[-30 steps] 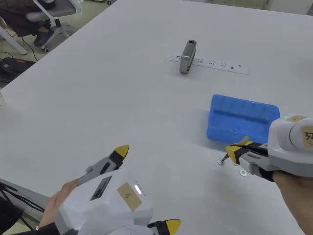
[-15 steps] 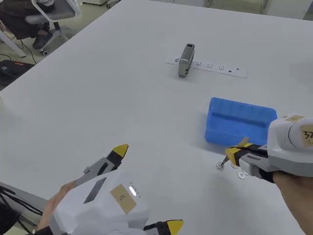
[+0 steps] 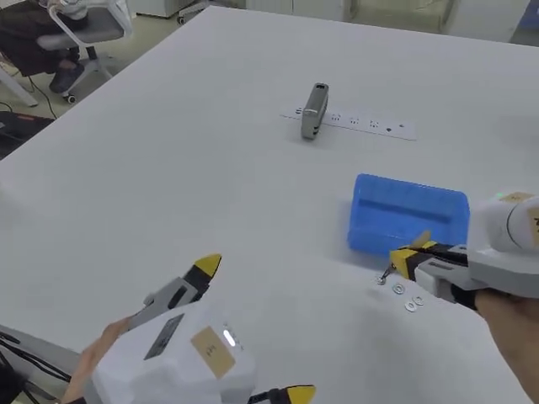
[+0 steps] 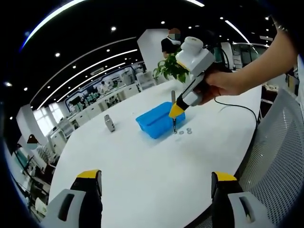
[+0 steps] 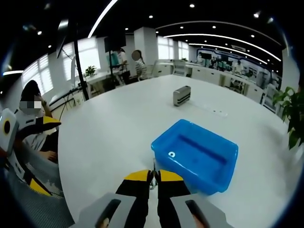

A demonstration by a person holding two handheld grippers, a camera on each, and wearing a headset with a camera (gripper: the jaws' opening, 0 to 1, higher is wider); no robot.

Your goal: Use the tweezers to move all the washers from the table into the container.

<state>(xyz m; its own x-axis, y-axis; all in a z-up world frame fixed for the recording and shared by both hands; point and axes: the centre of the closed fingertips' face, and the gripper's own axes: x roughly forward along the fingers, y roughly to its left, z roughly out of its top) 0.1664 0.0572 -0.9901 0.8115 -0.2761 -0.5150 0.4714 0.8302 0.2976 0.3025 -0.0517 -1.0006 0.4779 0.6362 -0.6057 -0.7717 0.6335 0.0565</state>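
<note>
Blue plastic container (image 3: 410, 210) at 3 o'clock in the head view, open-topped, on a white table (image 3: 194, 151). Right gripper (image 3: 404, 259) just at its 6 o'clock wall, held in a hand (image 3: 505, 324) at 4 o'clock, jaws pressed together on tweezers (image 3: 385, 273). Tweezers slanted down toward the table, tips close beside the container's near wall. Possibly touching the tabletop, but too small to tell. Loose washers (image 3: 412, 304) flat on the table at 5 o'clock of those tips, outside the container, just below the gripper's body.

In the right gripper view, yellow-tipped jaws nearly closed at 6 o'clock, with the thin tweezers nipped between them. Container straight ahead, slightly toward 4 o'clock. One washer (image 5: 171, 154) lying inside it, near the corner closest to the jaws.

Left gripper (image 3: 250, 330) at 7 o'clock in the head view, spread wide, gripping nothing, well apart from the container and the washers. In the left gripper view, yellow tips far apart at 7 and 5 o'clock, bare table between them. Beyond, toward 1 o'clock, the right gripper pointing its tweezers down beside the container, with two washers just beside the tips.

Grey block (image 3: 313, 109) upright at 12 o'clock in the head view, at the left end of a white strip (image 3: 362, 124), well beyond the container. Chair (image 3: 88, 21) at 10 o'clock, off the table.
</note>
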